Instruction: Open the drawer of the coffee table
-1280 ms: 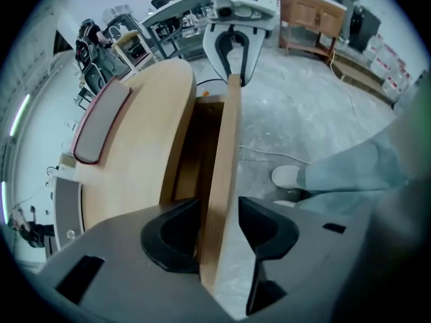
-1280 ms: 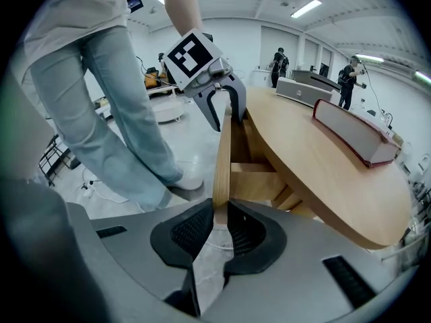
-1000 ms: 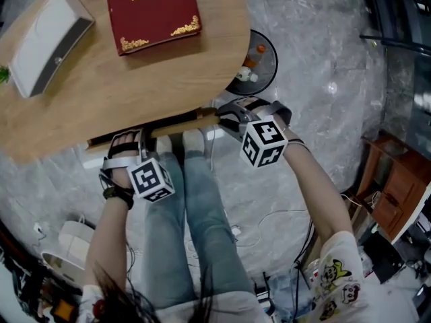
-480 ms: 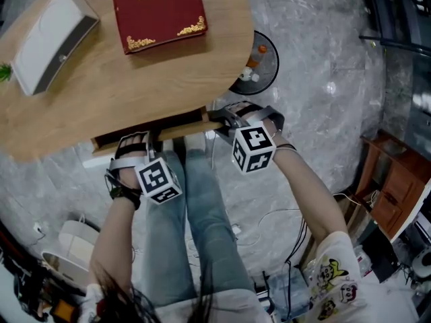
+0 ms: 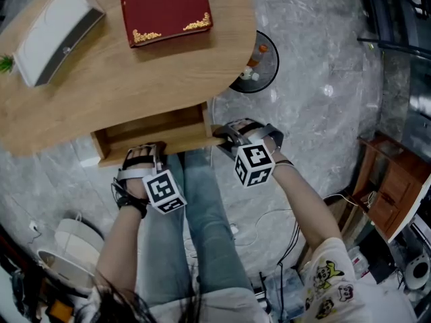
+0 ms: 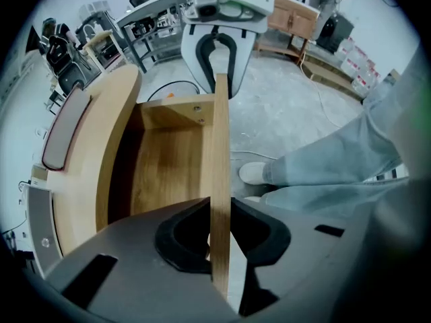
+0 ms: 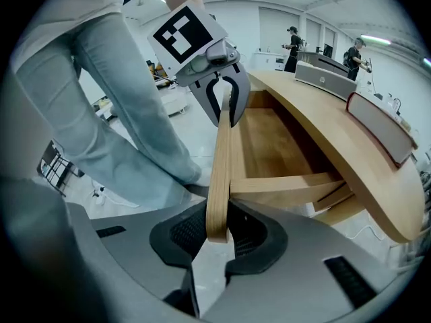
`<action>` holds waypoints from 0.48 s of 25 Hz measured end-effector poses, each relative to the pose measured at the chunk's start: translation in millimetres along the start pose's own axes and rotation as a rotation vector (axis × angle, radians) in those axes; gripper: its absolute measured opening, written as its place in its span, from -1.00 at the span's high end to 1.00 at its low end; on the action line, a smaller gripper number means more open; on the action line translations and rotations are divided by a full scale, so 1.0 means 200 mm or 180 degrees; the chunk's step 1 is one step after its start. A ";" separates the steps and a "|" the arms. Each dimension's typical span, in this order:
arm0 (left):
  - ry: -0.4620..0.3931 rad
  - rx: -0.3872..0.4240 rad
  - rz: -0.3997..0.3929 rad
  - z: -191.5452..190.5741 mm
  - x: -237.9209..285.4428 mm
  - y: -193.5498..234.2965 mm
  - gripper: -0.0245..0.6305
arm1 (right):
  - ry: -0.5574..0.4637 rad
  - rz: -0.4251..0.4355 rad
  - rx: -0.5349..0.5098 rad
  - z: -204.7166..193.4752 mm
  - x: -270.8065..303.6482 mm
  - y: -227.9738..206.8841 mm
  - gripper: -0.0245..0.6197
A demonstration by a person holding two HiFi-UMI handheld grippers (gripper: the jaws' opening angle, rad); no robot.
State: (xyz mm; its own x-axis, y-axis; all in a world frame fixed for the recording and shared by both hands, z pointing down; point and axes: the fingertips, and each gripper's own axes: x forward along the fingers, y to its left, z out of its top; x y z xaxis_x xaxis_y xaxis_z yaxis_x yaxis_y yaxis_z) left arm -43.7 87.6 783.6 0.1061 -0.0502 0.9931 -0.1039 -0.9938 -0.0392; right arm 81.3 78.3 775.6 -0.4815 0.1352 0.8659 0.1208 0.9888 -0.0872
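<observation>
**While the left tongs (image 5: 140, 151) and right tongs (image 5: 223, 137) pinch its front board (image 5: 161, 144), the drawer (image 5: 156, 128) stands part open**

Where the left tongs (image 6: 217, 229) point straight down, their dark ribbed pads are pressed onto both faces of the front board (image 6: 221, 147), near its left end. The right tongs (image 7: 217, 229) come in at a slant and clamp the same board (image 7: 219, 167) at its right end, just by the corner joint. Each pair has a grey, matt plastic body and carries a white cube with black square markers.

The board is thin, flat, pale wood with a smooth finish and rounded edges. Behind it the drawer shows a shallow rectangular tray of bare, honey-coloured wood, drawn partway out from under the near edge of the table (image 5: 101, 86), toward the person's legs (image 5: 202, 207) in light blue denim.

This looks like the pulling step, well under way. The next move seems to call for an even, level pull from both sides, with the pinch kept firm on slippery wood, and little room left before the legs.

Farther out, the table top is rounded light wood. On it lie a dark red hardback book (image 5: 165, 7) with gold ornament and a white, grey-sided box (image 5: 48, 36). Below, the floor (image 5: 316, 66) is glossy grey marble.
</observation>
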 end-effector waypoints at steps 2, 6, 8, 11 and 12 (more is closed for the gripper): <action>-0.0012 0.0011 -0.0063 0.01 0.00 -0.07 0.73 | -0.0001 0.0080 -0.0010 0.00 0.00 0.07 0.73; -0.0047 0.0006 -0.0149 0.02 -0.01 -0.21 0.73 | 0.0035 0.0127 0.0009 -0.02 0.01 0.20 0.72; -0.0053 -0.0008 -0.0170 0.02 0.00 -0.26 0.73 | 0.0069 0.0142 0.0000 -0.03 0.02 0.25 0.72; -0.0049 -0.0010 -0.0181 0.02 0.01 -0.31 0.73 | 0.0101 0.0160 -0.0006 -0.03 0.03 0.30 0.72; -0.0045 -0.0008 -0.0182 0.02 0.01 -0.32 0.73 | 0.0109 0.0160 -0.0002 -0.03 0.04 0.31 0.72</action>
State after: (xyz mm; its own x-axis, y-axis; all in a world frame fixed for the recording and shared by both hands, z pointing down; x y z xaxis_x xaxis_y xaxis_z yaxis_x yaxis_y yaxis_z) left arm -33.5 151.6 787.5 0.1258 0.0053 0.9920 -0.0997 -0.9949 0.0180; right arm 90.8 140.6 780.2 -0.4449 0.1824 0.8768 0.1447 0.9808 -0.1306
